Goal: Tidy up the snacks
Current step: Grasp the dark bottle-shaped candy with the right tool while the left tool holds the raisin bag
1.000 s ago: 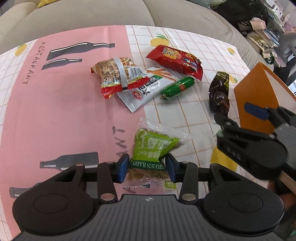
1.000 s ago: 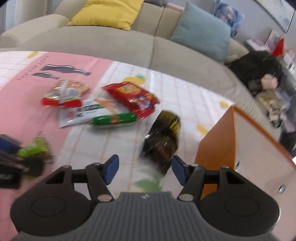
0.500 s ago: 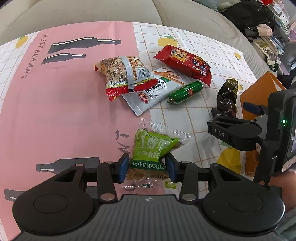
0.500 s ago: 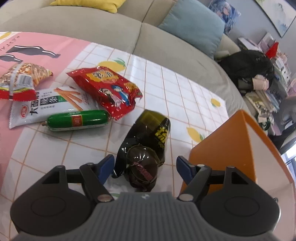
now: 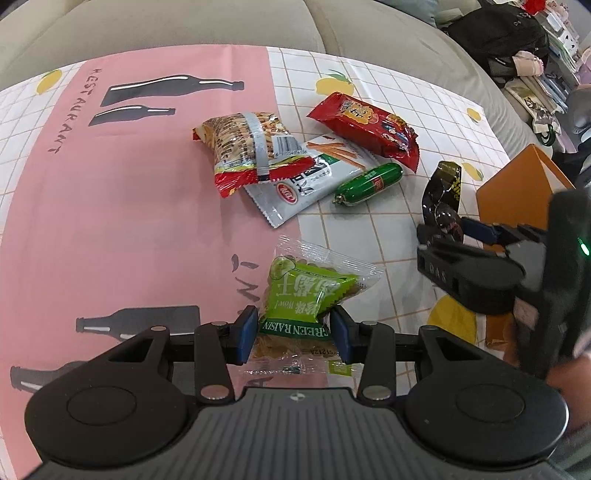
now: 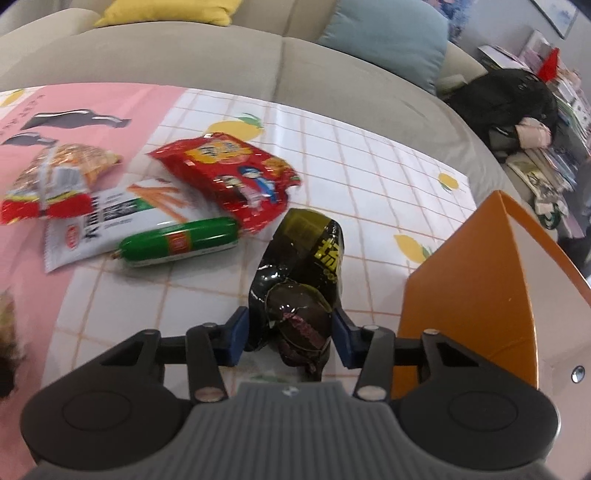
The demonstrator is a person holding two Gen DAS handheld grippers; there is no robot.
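Left gripper: blue pads pressed against both sides of green raisin packet, near its lower label band; packet pinched, clear wrapper edge fanned out ahead of the fingertips. Lying on pink part of tablecloth, right at the border with the white checked part.

Right gripper: jaws closing, dark glossy packet between them; both pads at the packet's crumpled near end, apparently in contact. Packet extends away from the fingertips, yellow print on its far half. Seen also from left wrist view, off to the right of left gripper, with right gripper's black body above the cloth.

Ahead and left of right gripper: green sausage stick, lying across lower edge of white breadstick packet. Red snack bag farther ahead, touching the white packet's far corner. Striped noodle-snack bag farthest left, overlapping the white packet.

Immediately right of right gripper: orange box, open, pale inner wall visible. Well apart from raisin packet.

Beyond the cloth: beige sofa, blue cushion, yellow cushion.
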